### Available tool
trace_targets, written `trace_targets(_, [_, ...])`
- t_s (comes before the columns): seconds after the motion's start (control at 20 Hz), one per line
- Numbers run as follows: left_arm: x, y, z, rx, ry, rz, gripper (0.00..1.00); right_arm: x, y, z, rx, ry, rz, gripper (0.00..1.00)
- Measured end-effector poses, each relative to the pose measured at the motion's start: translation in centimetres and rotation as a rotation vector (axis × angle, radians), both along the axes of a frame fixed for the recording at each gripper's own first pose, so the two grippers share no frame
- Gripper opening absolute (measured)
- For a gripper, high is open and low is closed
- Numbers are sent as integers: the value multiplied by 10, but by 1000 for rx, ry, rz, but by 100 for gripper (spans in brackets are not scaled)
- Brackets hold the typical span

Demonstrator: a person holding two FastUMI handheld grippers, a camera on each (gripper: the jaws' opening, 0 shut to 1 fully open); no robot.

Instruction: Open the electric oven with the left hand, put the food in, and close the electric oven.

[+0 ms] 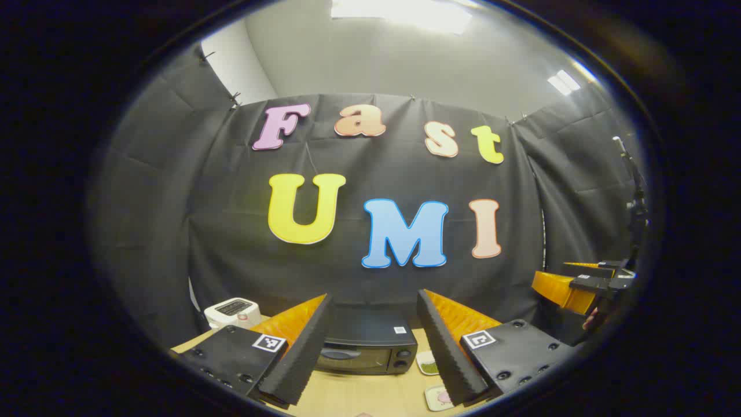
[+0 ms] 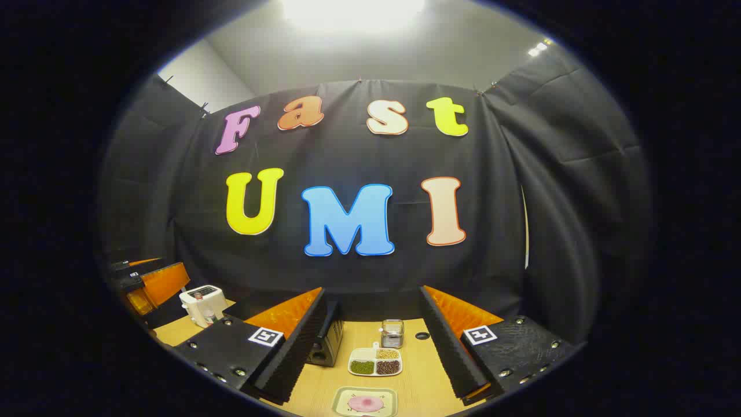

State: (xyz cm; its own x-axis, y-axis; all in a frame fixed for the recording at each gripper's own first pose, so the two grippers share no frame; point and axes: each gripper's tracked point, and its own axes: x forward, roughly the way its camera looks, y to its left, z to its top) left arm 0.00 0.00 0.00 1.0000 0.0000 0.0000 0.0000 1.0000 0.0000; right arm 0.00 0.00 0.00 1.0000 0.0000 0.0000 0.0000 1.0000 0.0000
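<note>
The black electric oven stands on the wooden table with its glass door closed, seen between the fingers of my left gripper, which is open, empty and held above and in front of it. A plate with pink food lies on the table below my right gripper, also open and empty. In the right gripper view the oven is partly hidden behind a finger. The same plate peeks out beside a finger in the left gripper view. Each gripper sees the other off to one side, the right gripper and the left gripper.
A divided dish of beans lies right of the oven, with a small wire holder behind it. A white appliance stands at the table's left rear. Black cloth walls close in the back and sides.
</note>
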Motion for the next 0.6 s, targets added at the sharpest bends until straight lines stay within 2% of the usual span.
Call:
trace_targets(0.05, [4, 3, 4, 1, -14, -7, 95, -1, 0, 3, 11, -6, -18, 98])
trace_targets(0.1, [8, 4, 4, 0, -13, -18, 91, 0, 1, 4, 16, -11, -33, 98])
trace_targets(0.15, [12, 4, -3, -6, 1, -36, 99, 1, 1, 4, 13, -12, -51, 97])
trace_targets(0.2, [14, 3, -4, -12, 5, -55, 95, 3, 1, 3, 11, -13, -65, 98])
trace_targets(0.3, [20, 8, -1, -8, -2, -72, 99, 4, 4, 4, 13, -21, -87, 98])
trace_targets(0.4, [26, 11, -5, -17, 7, -86, 91, 6, 4, 7, 21, -30, -112, 97])
trace_targets(0.5, [29, 15, -3, -26, 2, -88, 99, 9, 6, 7, 24, -36, -120, 97])
trace_targets(0.6, [37, 19, -4, -35, 2, -88, 95, 15, 8, 4, 18, -30, -121, 97])
